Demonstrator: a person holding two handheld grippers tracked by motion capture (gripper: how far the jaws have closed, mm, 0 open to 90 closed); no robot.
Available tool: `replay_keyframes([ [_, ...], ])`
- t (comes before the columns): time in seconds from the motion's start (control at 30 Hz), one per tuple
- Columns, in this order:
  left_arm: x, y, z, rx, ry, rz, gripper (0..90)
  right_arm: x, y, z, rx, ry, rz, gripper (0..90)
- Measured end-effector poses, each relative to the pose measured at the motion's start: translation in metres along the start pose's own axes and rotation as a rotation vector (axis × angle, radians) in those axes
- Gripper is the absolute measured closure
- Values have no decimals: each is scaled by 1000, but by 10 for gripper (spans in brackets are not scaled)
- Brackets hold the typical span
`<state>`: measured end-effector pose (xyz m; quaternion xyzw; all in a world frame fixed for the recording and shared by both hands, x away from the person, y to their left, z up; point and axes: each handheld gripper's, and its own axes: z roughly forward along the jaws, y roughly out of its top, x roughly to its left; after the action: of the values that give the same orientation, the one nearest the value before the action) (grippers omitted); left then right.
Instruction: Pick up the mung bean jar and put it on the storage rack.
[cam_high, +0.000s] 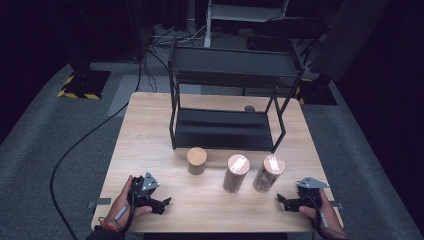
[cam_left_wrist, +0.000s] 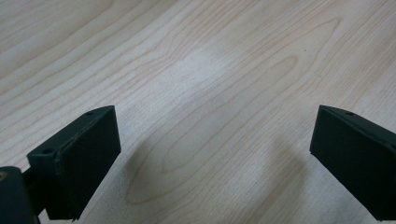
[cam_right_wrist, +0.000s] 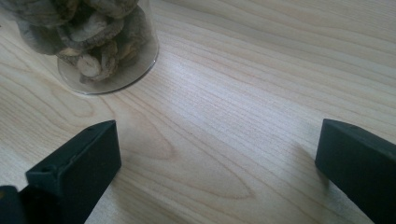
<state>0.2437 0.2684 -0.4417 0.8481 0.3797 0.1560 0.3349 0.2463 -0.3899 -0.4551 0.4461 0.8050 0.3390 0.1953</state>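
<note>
Jar (cam_right_wrist: 88, 42) base fills right tool (cam_right_wrist: 217, 172) view corner.

three upright clear jars (cam_high: 236, 173) with wooden lids, in a row before a black shelf (cam_high: 222, 129)

In the right gripper view we lose the top of the jar (cam_right_wrist: 88, 42) past the frame's edge. From the high view, the small round thing (cam_high: 249, 108) behind the shelf rack (cam_high: 225, 127) is too tiny to identify, and the rack's posts hide part of the bench (cam_high: 150, 130).
</note>
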Motion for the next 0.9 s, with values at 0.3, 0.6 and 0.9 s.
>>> replay_keyframes([
  [0.3,-5,1,-2,-9,6,17,14,0,0,0,0,0,0,0],
  [0.6,-6,2,-4,-23,4,25,15,0,0,0,0,0,0,0],
  [0.9,-7,4,-4,-30,1,31,14,0,0,0,0,0,0,0],
])
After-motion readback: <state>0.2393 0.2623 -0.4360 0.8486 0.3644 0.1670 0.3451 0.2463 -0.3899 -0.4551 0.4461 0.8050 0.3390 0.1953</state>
